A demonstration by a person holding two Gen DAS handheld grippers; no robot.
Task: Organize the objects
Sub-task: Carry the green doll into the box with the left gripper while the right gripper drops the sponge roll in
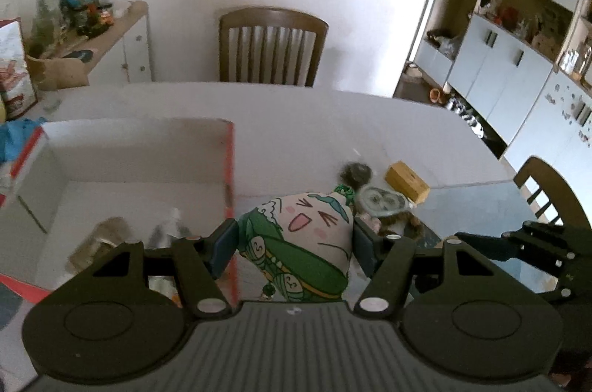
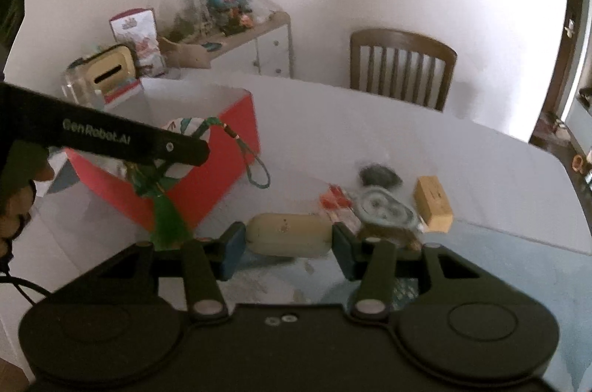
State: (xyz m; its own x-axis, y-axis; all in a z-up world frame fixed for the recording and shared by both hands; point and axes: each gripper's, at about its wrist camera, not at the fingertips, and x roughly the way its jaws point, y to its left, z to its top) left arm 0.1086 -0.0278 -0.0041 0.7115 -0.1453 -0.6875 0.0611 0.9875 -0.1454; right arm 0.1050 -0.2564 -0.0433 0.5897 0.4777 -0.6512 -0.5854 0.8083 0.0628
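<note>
My left gripper (image 1: 294, 244) is shut on a dumpling-shaped plush (image 1: 299, 236), cream and green with a cartoon face, held just right of the red box's rim (image 1: 230, 170). In the right wrist view the plush (image 2: 181, 127) hangs over the red box (image 2: 229, 162), its green tassel (image 2: 168, 218) dangling. My right gripper (image 2: 288, 244) is shut on a cream cylindrical pouch (image 2: 286, 235), lifted above the table. On the table lie a round grey-green toy (image 2: 384, 210), a wooden block (image 2: 433, 199), a dark fuzzy item (image 2: 379, 175) and small red pieces (image 2: 335, 199).
The white table (image 1: 314, 125) has a wooden chair (image 1: 272, 44) behind it and another chair (image 1: 547, 192) at the right. A sideboard (image 1: 122, 33) with clutter stands back left. Tall cabinets (image 1: 510, 66) fill the right wall. The box holds a few blurred items.
</note>
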